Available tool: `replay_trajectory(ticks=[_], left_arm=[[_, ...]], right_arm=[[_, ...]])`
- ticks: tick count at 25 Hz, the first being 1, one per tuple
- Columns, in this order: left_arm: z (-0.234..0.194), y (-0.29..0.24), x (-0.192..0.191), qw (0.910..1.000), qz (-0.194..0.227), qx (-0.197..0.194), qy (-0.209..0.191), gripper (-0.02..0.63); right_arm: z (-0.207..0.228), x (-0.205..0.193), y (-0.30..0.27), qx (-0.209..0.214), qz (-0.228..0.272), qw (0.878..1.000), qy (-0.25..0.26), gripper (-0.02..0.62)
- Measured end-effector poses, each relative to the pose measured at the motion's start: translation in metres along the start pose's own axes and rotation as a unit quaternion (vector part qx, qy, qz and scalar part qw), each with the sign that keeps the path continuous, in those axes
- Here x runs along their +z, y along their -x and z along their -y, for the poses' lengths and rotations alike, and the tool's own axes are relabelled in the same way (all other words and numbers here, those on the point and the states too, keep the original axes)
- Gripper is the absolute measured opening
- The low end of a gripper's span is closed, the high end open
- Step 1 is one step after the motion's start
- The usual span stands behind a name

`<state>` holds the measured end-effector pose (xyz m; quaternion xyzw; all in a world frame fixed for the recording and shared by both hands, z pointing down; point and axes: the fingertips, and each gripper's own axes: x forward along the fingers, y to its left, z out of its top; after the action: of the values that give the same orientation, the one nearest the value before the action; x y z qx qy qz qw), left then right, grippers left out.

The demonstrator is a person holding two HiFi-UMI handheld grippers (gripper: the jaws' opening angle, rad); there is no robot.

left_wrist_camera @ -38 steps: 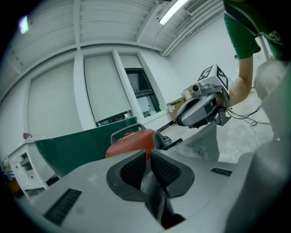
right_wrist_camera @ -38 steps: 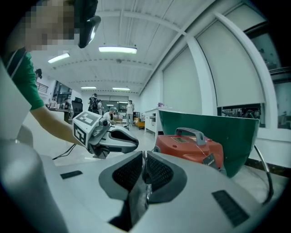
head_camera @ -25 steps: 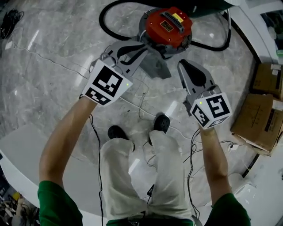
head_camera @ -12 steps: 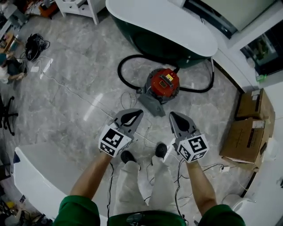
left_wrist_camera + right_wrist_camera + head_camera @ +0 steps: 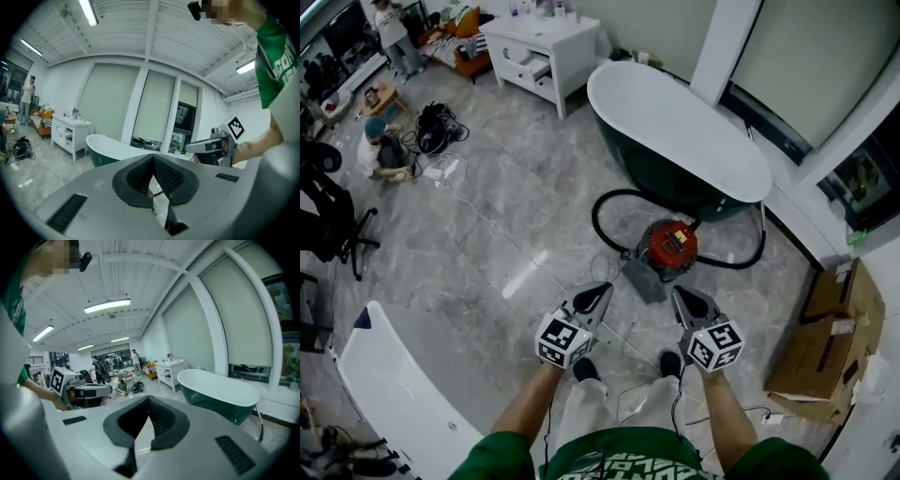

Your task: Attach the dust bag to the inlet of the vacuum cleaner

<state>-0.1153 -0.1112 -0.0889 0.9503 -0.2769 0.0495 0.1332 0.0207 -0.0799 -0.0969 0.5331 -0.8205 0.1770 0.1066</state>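
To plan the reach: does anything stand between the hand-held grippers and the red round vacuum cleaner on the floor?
Nothing visible does. The left hand-held gripper and right hand-held gripper, both shut and empty, face the red round vacuum cleaner across grey marble floor.

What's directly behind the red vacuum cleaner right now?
A dark green bathtub with a white rim stands behind the red vacuum cleaner, and its black hose curves over the floor on both sides. The vacuum's far side and the floor under the tub's overhang are hidden.
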Motion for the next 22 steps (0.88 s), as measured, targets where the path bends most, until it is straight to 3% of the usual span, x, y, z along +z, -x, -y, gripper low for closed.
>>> replay_trajectory(ticks=[7,13,22], left_arm=[[0.026,-0.012,0.034,0.9963,0.034,0.075,0.025,0.003],[0.073,-0.04,0.054,0.986,0.077,0.139,0.051,0.003],[0.149,-0.075,0.056,0.9692,0.097,0.217,0.063,0.003]], right_arm=[[0.013,0.032,0.001,0.058,-0.001,0.997,0.05,0.008],[0.043,0.051,0.029,0.135,0.004,0.99,0.05,0.008],[0.095,0.062,0.073,0.196,0.009,0.979,0.063,0.008]])
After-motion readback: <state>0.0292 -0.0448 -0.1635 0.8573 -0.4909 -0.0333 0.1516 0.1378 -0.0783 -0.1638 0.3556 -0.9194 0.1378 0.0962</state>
